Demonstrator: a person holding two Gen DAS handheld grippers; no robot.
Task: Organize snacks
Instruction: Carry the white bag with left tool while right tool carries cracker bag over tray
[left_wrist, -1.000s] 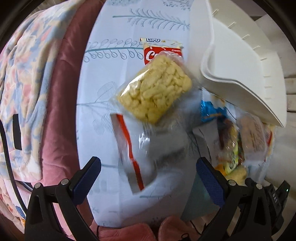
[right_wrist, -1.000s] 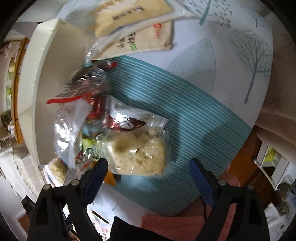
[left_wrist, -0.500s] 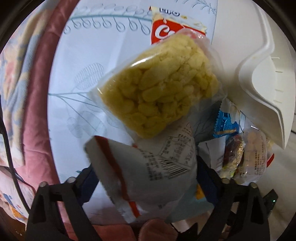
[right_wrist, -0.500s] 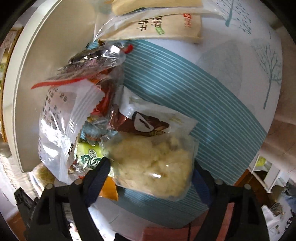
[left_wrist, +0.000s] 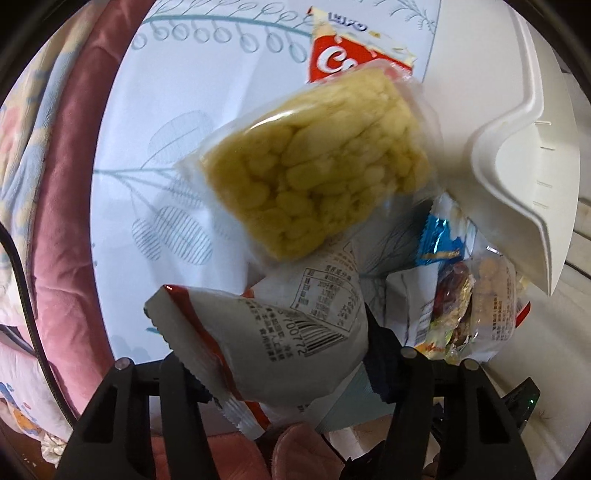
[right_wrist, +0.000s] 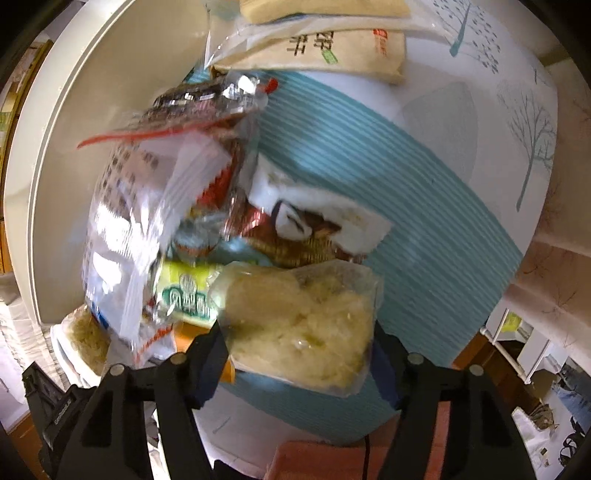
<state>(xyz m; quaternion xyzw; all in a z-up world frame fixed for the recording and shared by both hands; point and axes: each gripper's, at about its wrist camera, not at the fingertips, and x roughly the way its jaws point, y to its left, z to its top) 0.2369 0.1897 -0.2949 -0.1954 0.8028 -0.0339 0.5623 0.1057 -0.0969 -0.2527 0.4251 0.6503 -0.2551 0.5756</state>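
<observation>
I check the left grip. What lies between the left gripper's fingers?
In the left wrist view, a white snack bag with a barcode lies between the left gripper's closing fingers.

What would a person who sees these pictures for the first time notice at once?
In the left wrist view, a clear packet of yellow puffed rice cake fills the centre, above a white packet with a barcode and red edge that sits between the closing left gripper jaws. In the right wrist view, the right gripper closes around a clear bag of pale flaky snack on the teal striped mat.
</observation>
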